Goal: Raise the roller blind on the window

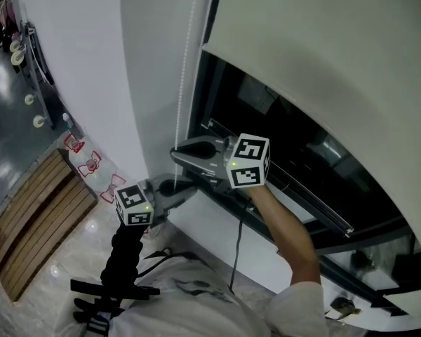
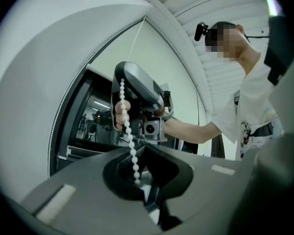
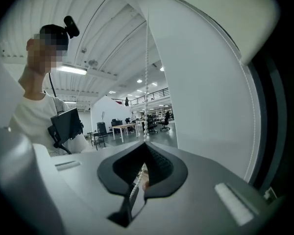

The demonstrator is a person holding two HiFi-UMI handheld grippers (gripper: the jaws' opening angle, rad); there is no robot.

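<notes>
1. A white wall [image 1: 91, 62] is seen beside a dark window [image 1: 281, 139]. Below them in the head view lie a glossy stone floor [image 1: 14, 139] and a slatted wooden platform [image 1: 35, 216].
2. In the right gripper view an open hall is shown behind the person [image 3: 36, 116], with tables [image 3: 122, 127], office chairs [image 3: 165, 121] and a strip light [image 3: 73, 70] under a ribbed white ceiling.
3. The roller blind [image 1: 323, 55] is drawn partway down over the window. Its lower edge is seen crossing the head view on a slant, and bare glass is left below it.
4. The bead chain [image 1: 182, 76] is hung along the wall side of the window, just beside the blind's left edge.
5. The right gripper [image 1: 177, 153] is clenched on the bead chain. In its own view the jaw tips are pressed together, the chain rises straight up from them, and more beads are seen in the hollow behind the tips.
6. The left gripper [image 1: 182, 190] is held just below the right one. In its own view its jaw tips are closed with the chain passing between them, so the chain is grasped there too.
7. A short run of chain is stretched from the right gripper down to the left gripper, and the two are kept near but apart.
8. Each marker cube [image 1: 249, 161] is covered with black-and-white square patterns. The print on the person's white shirt is too small to be read.
</notes>
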